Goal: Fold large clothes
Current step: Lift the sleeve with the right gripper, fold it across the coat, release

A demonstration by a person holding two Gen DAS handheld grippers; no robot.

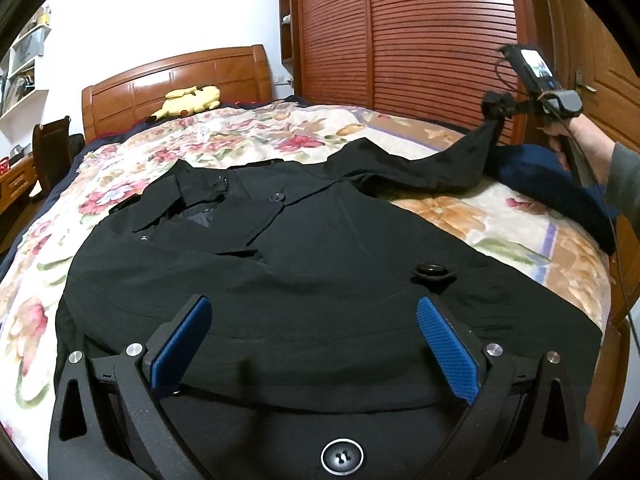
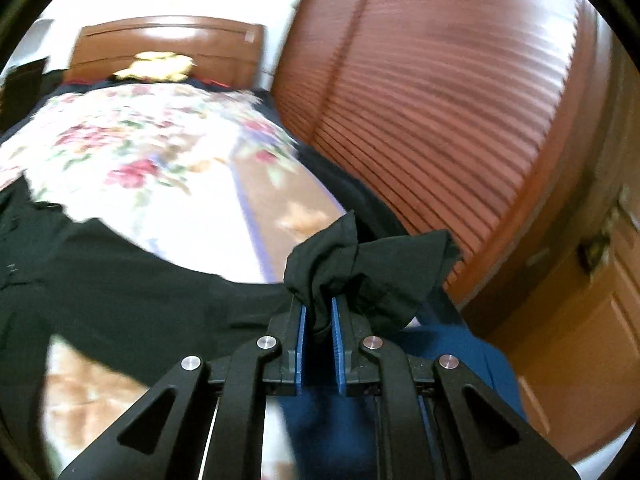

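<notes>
Here's the black coat [image 1: 312, 248] spread front-up across the floral bedspread [image 1: 132, 160], filling the lower and middle part of the left wrist view, its long axis running from the hem at the bottom edge of the frame up toward the collar [image 1: 200, 192] at centre left, so the collar end points at the wooden headboard [image 1: 176, 76] in the upper left. One sleeve [image 1: 440, 164] shoots off to the right, stretched out and rising off the bed toward the upper right of the frame, where the right gripper [image 1: 494, 110] has its cuff. In the right wrist view that right gripper [image 2: 319, 314] is pressed almost together, blue pads [image 2: 301, 332] pinching a bunched wad of the black cuff [image 2: 360, 264] that fans out above the fingertips at centre frame; the picture is smeared with blur. The left gripper [image 1: 312, 312] hangs low over the coat's lower front, blue pads [image 1: 182, 344] spread wide apart with nothing between them but the fabric lying beneath, a large black button [image 1: 342, 457] at the bottom centre. A yellow plush toy [image 1: 192, 100] sits by the headboard, a dark blue cloth [image 1: 552, 188] lies on the bed's right edge under the lifted sleeve, and the slatted wooden wardrobe door [image 1: 420, 40] fills the upper right.
</notes>
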